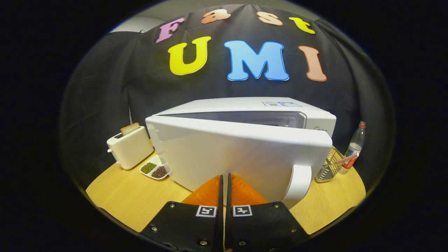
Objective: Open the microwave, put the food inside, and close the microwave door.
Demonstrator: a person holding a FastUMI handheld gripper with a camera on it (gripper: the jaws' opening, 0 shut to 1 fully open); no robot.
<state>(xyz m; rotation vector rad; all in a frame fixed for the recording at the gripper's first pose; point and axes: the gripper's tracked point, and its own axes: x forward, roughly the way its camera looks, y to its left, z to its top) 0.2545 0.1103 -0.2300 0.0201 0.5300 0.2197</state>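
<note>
Two fingers of your hand-held gripper sit pressed almost together, only a thin slit between them, with nothing held; their tips rest against or just short of the outer face of the microwave door, and contact cannot be confirmed. That door stands partly open, hinged on its left side, swung out toward you at an angle so that a dark wedge of the cavity shows above its top edge. Its handle hangs at the door's free right edge, just right of and slightly ahead of your fingers. Beyond the door sits the white microwave, on a round wooden table.

Left of the microwave stands a white toaster with a slice of toast poking from its slot. Between toaster and door lies a small divided dish, one compartment filled with green beans or seeds, the other with dark ones. Right of the microwave, near the table's edge, a wire holder carries a red-and-white striped item, and a clear bottle with a red cap stands just behind it.
</note>
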